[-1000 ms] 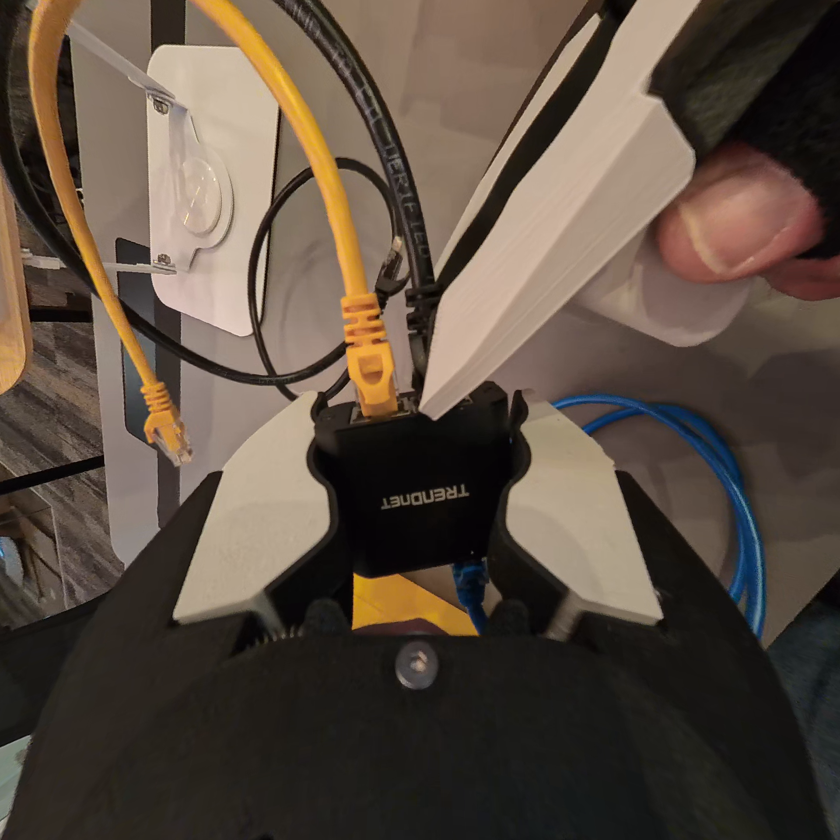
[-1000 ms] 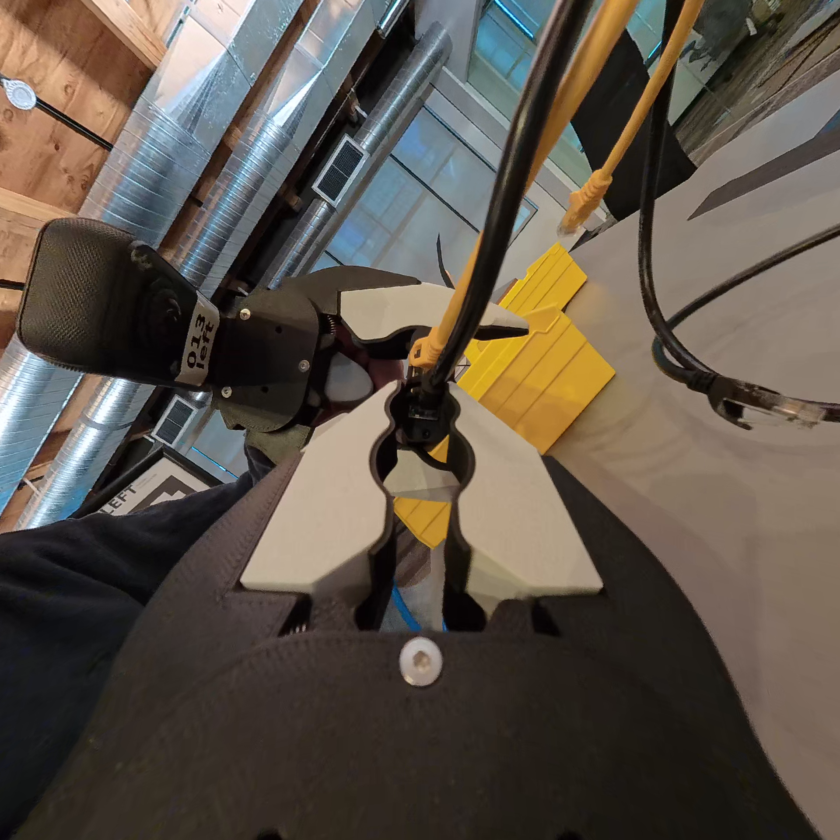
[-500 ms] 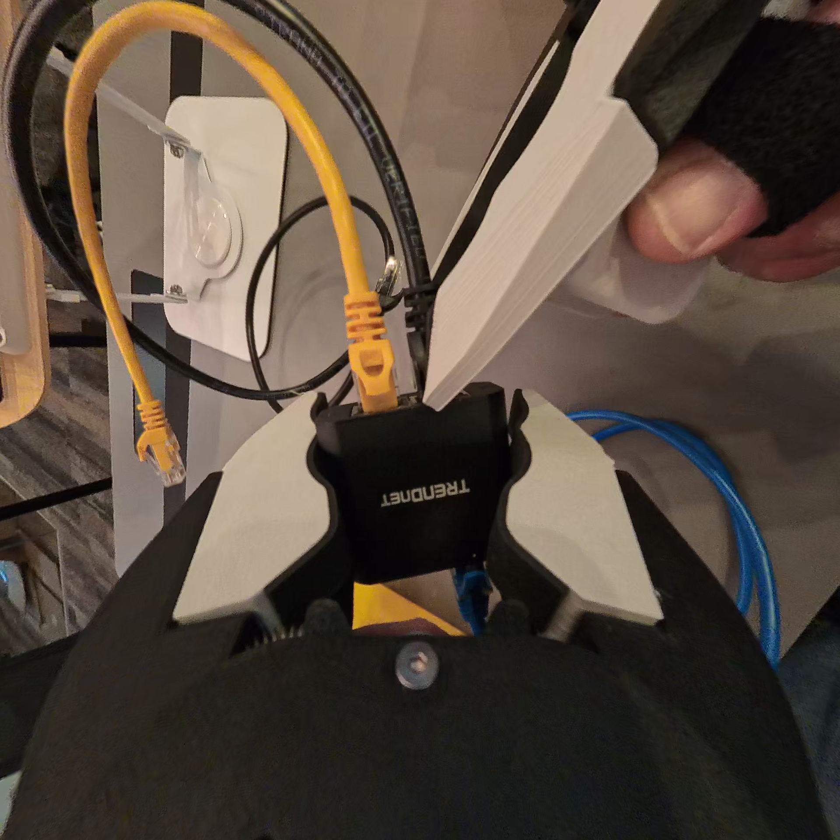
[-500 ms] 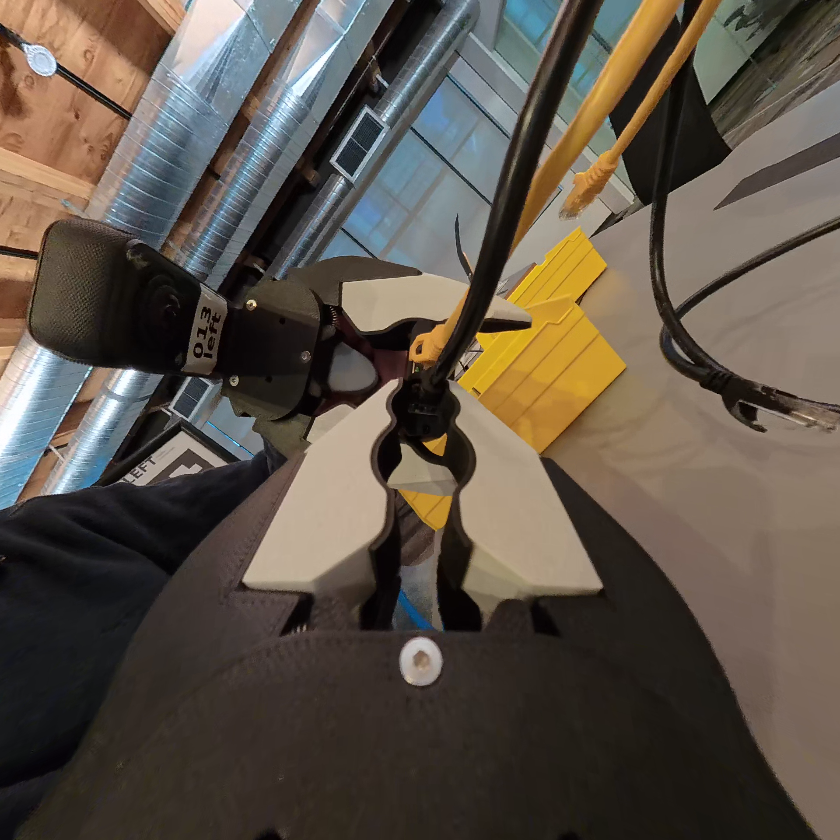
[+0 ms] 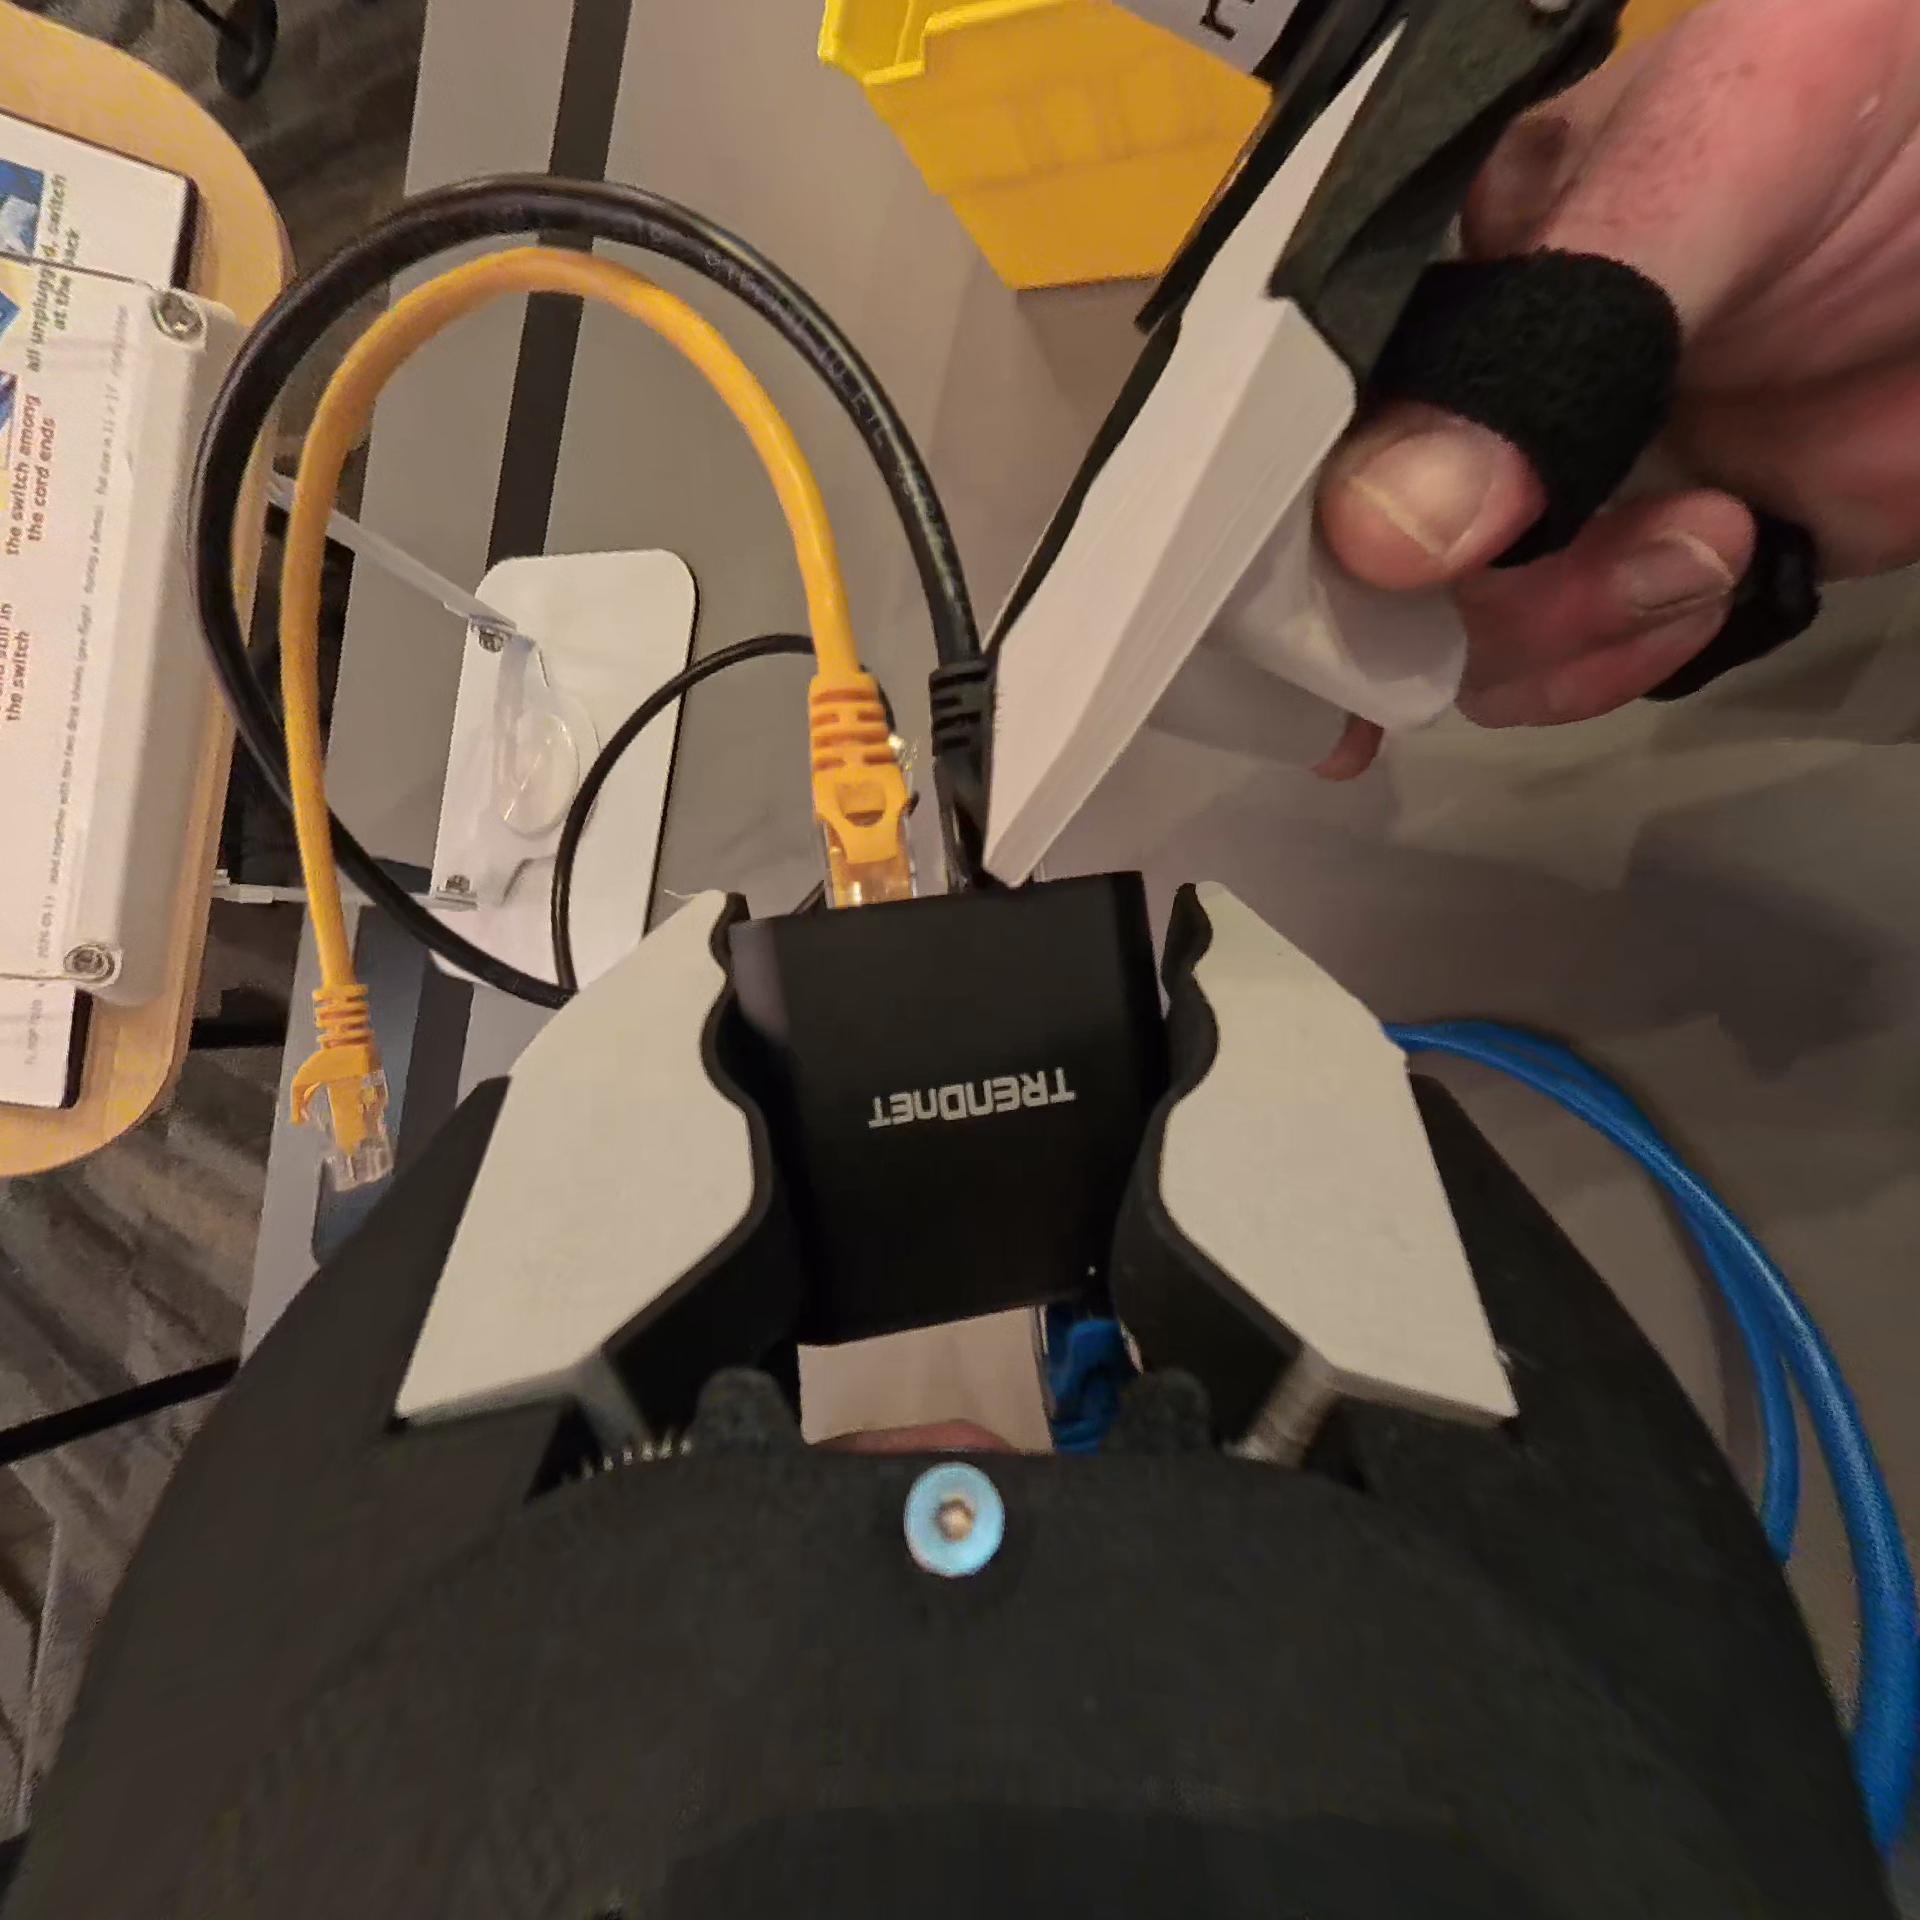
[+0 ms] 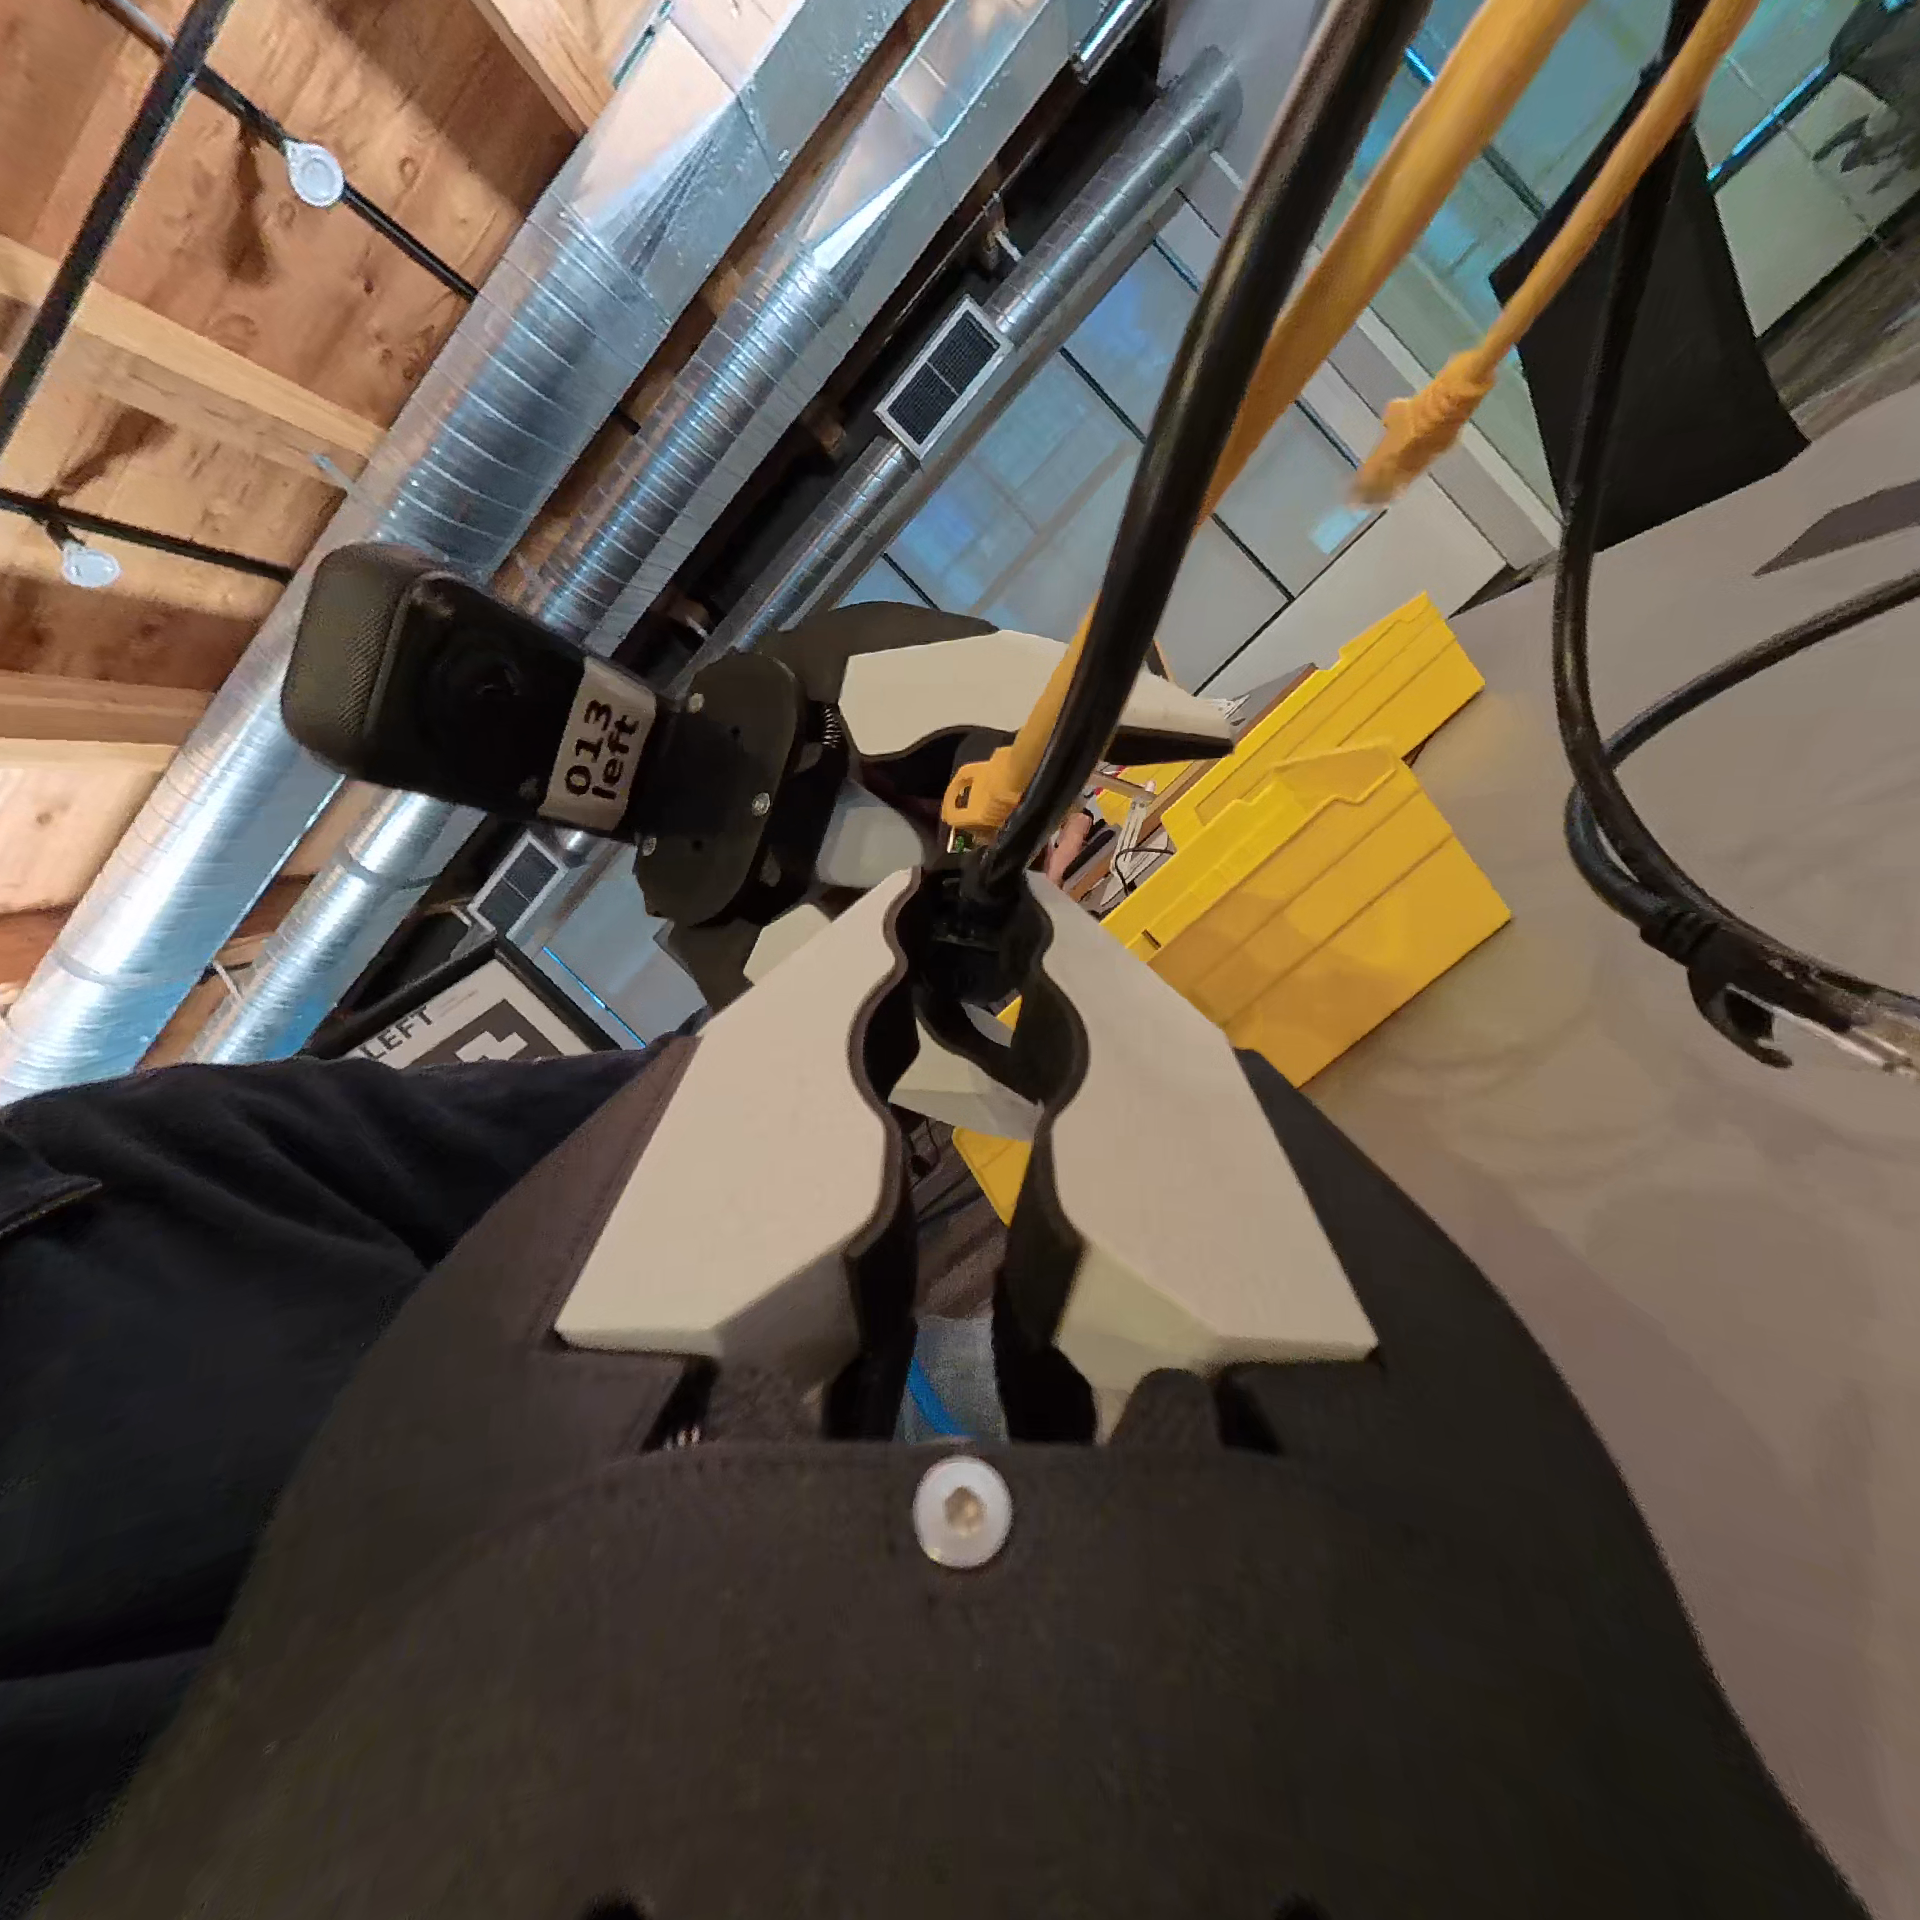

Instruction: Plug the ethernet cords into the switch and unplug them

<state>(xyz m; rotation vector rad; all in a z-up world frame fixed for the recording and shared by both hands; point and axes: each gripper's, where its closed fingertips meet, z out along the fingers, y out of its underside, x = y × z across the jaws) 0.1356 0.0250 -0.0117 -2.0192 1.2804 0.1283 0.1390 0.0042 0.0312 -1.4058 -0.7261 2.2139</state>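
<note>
Holding the switch (image 5: 951, 1112) clamped in our left tool (image 5: 951, 940), off the bench (image 5: 1558, 883). Right tool (image 6: 966, 914) pinched on the black plug (image 6: 961, 925) at the port face. Versus 1 s ago, both views swung: the yellow bin (image 5: 1049, 135) now shows up top, the black cord (image 5: 582, 223) and yellow cord (image 5: 582, 275) loops hang lower. The black plug looks closer to seated; we can't confirm a latch. The yellow plug (image 5: 857, 800) sits in its port. Switch: smooth matte black box. Plugs: ribbed rubber boots, clear tips. Blue cord (image 5: 1714, 1247) runs behind the switch.
</note>
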